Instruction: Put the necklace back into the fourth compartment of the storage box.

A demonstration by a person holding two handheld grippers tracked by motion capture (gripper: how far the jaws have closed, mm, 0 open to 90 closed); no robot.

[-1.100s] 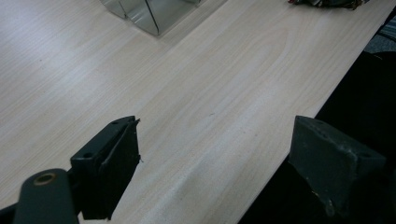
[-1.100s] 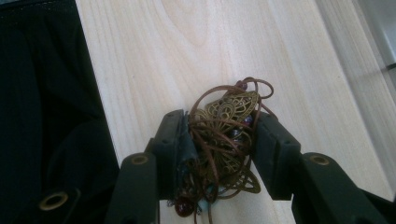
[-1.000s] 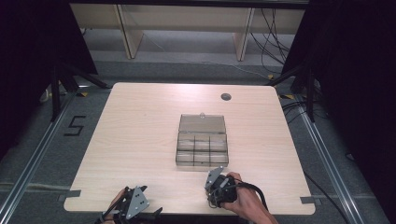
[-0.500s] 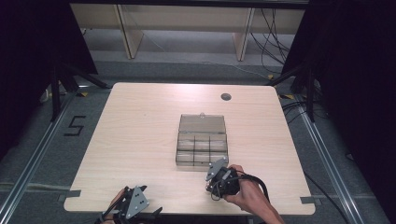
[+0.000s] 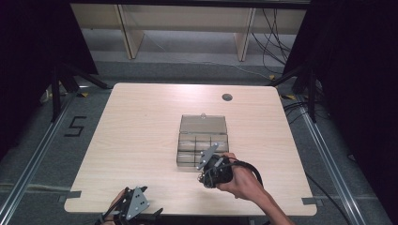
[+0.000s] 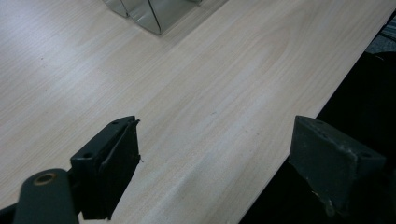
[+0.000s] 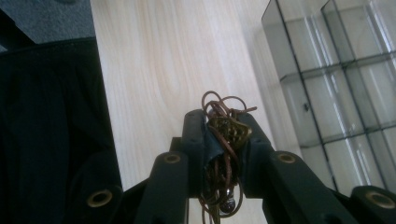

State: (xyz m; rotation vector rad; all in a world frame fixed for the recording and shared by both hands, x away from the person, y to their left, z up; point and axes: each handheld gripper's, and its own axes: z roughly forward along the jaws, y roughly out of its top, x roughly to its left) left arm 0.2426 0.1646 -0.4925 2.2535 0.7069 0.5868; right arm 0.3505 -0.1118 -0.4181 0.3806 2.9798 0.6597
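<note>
Right claw (image 7: 223,135) grips a tangled brown cord necklace (image 7: 227,128), its lower end cut off at 6 o'clock; left claw (image 6: 217,163) gapes wide over the bench (image 6: 210,93).

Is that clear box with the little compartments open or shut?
Open. The clear box has its lid swung back flat on the table, and the right gripper view looks straight into its uncovered compartments.

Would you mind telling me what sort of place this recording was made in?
Probably a lab or studio recording bay: a lone wooden table between dark curtains, floor rails beside it, and loose cables by shelving behind.
</note>
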